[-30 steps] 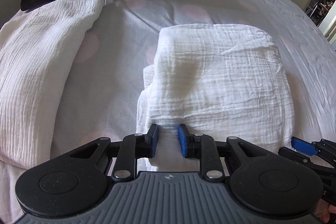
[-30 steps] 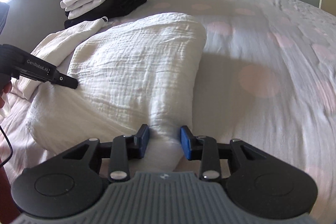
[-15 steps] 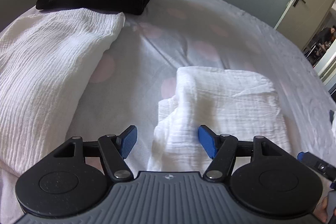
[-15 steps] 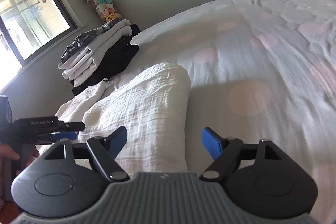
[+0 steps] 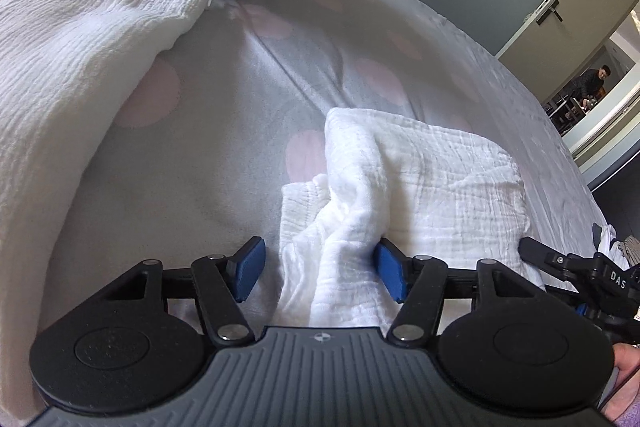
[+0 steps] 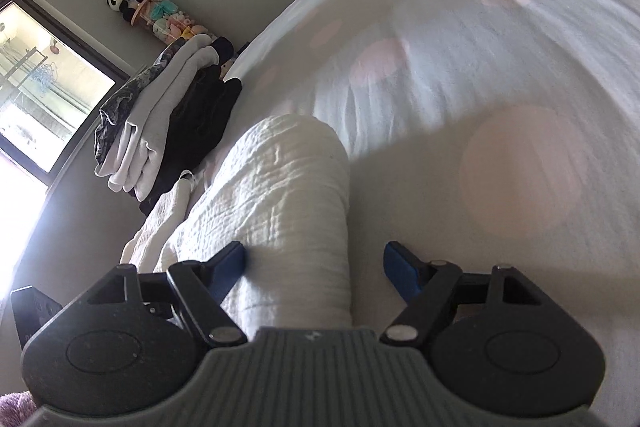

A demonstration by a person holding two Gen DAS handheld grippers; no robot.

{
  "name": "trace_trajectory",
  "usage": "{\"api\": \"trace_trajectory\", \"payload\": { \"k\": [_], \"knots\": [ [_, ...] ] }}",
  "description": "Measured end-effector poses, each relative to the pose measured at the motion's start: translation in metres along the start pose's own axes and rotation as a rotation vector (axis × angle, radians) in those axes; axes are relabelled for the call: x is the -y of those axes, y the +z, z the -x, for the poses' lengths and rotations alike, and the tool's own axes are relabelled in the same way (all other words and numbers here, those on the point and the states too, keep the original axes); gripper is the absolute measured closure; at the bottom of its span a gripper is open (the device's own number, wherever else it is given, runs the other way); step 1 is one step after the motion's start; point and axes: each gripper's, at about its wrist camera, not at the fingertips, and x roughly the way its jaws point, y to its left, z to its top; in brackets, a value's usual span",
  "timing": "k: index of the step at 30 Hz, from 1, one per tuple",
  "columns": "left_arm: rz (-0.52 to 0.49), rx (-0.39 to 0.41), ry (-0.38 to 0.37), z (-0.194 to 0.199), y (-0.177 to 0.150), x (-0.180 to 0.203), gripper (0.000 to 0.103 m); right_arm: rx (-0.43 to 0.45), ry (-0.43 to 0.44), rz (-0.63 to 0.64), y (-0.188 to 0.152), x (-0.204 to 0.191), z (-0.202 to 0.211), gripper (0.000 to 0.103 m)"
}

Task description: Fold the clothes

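My left gripper [image 5: 320,273] stands half wide around the near corner of the folded white muslin garment [image 5: 424,187]. Its jaws have just been closing a little, and the bunched cloth is between them: the right pad touches the cloth, the left pad is apart from it, so I hold nothing yet. My right gripper [image 6: 314,269] is wide. Its jaws have just narrowed very little, and the other near edge of the garment lies between them, touching neither pad as far as I can see.

The garment lies on the dotted bedsheet [image 5: 248,115], in front of both claws. The stack of folded clothes [image 6: 160,131] is behind it, well apart, and a second white muslin piece [image 5: 72,67] lies to the left of the garment.

I judge the fold is nearly made, but the left corner of the garment is crumpled and one inner layer sticks out. To do this step well, I should take all the layers together on both sides, low near the sheet, and pull gently outward so the edge becomes straight, not lifting one side higher than the other
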Motion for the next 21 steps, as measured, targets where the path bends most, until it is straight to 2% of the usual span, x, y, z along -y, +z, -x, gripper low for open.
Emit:
{"api": "trace_trajectory", "payload": {
  "k": [4,6,15,21],
  "knots": [
    [0.005,0.003,-0.016,-0.004,0.000,0.002,0.046,-0.004,0.007,0.037,0.001,-0.004,-0.013,0.030],
    [-0.005,0.007,-0.018,-0.004,-0.001,0.005,0.053,-0.005,0.010,0.049,0.000,-0.007,-0.017,0.039],
    [-0.011,0.040,-0.010,0.005,0.000,0.010,0.064,-0.014,-0.018,0.095,0.002,-0.029,-0.011,0.068],
    [0.006,0.124,-0.036,0.028,-0.001,0.012,0.068,0.015,0.004,0.159,0.009,-0.060,0.013,0.074]
  ]
}}
